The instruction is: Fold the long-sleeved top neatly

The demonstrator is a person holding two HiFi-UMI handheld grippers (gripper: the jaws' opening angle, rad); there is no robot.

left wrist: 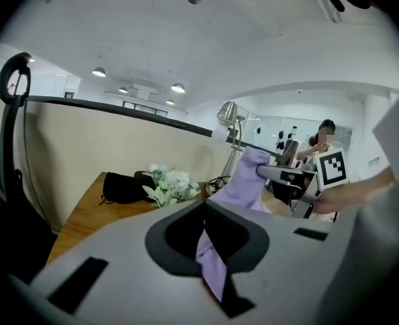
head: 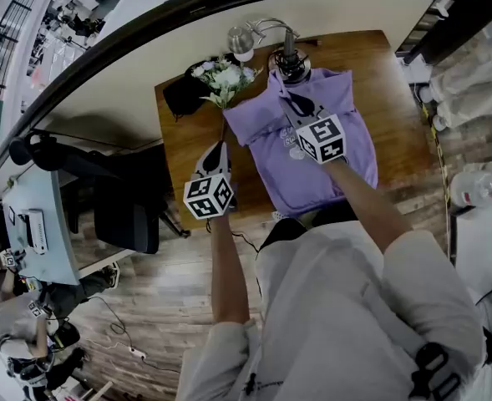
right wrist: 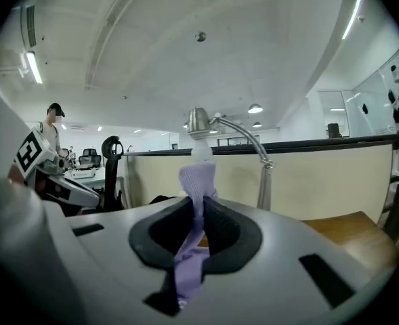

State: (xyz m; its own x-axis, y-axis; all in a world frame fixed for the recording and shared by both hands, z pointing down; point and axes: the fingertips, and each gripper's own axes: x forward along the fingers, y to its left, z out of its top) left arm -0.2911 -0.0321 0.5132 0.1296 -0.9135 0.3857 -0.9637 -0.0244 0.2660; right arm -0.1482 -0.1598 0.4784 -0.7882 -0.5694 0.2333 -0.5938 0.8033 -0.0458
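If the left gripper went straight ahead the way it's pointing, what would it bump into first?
Probably the white flowers. The left gripper, shut on the purple top, points over the table toward them. The lifted top hangs close to their right, so it's hard to be sure.

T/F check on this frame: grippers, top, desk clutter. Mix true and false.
1. The left gripper and the right gripper are each shut on the purple top. True.
2. The white flowers lie right of the top in the head view. False: they lie left of it.
3. The desk lamp stands at the far edge of the wooden desk. True.
4. The top lies on the floor. False: it is on the desk, with parts lifted by the grippers.
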